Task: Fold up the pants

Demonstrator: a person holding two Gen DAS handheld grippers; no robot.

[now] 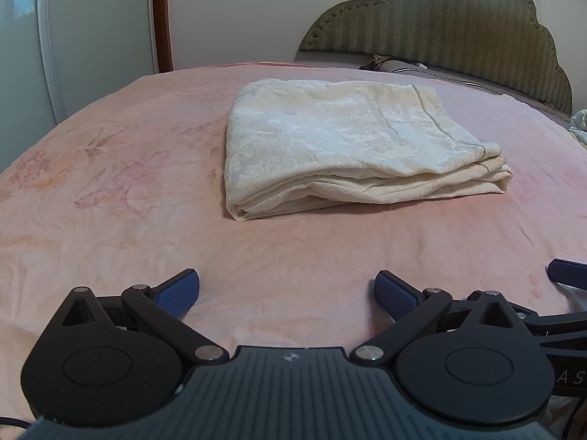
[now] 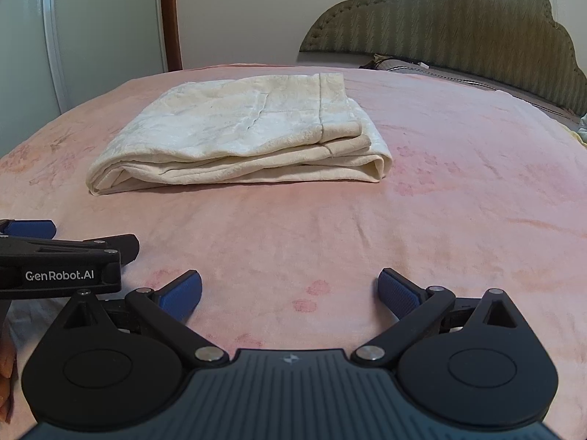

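On the pink bedspread [image 1: 110,220], well short of the green headboard [image 1: 458,22], cream pants [image 1: 341,139] lie folded in a flat stack w/ layered edges facing the cameras. Left gripper [image 1: 287,293] & right gripper [image 2: 290,293] both hover low over the spread on the side of the pants away from the headboard, apart from the cloth, blue pads [image 2: 183,293] spread wide, nothing between them. Left gripper's side, marked GenRobot.AI, shows at left edge of right wrist view.
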